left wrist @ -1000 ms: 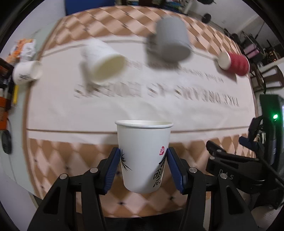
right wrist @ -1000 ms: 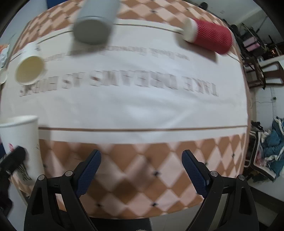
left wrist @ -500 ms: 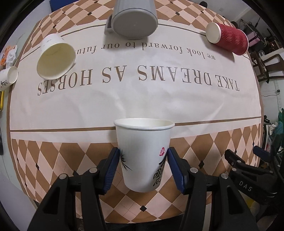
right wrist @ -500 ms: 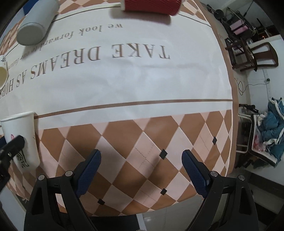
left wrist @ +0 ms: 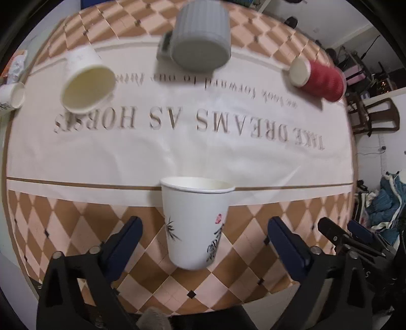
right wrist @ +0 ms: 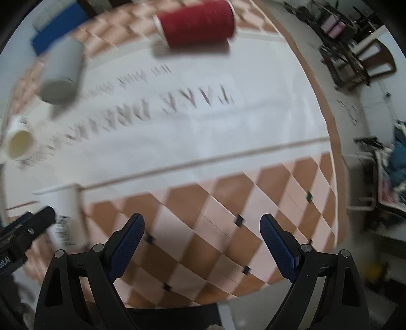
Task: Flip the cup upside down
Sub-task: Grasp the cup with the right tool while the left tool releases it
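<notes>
- Cup (left wrist: pixel 196 223), lower centre: upright, thin paper; likely light, crushable. Grip mid-wall, gently.
- Left claw (left wrist: pixel 203 236): spread wide, clear of cup.
- Right claw (right wrist: pixel 202 237): wide, empty.

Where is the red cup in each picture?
Left wrist: the red cup lies on its side at the upper right, on the far side of the cloth.
Right wrist: the red cup lies on its side at the top middle.
Shared landmark: the words "TAKE DREAMS" printed on the cloth, in front of the cup in both.
</notes>
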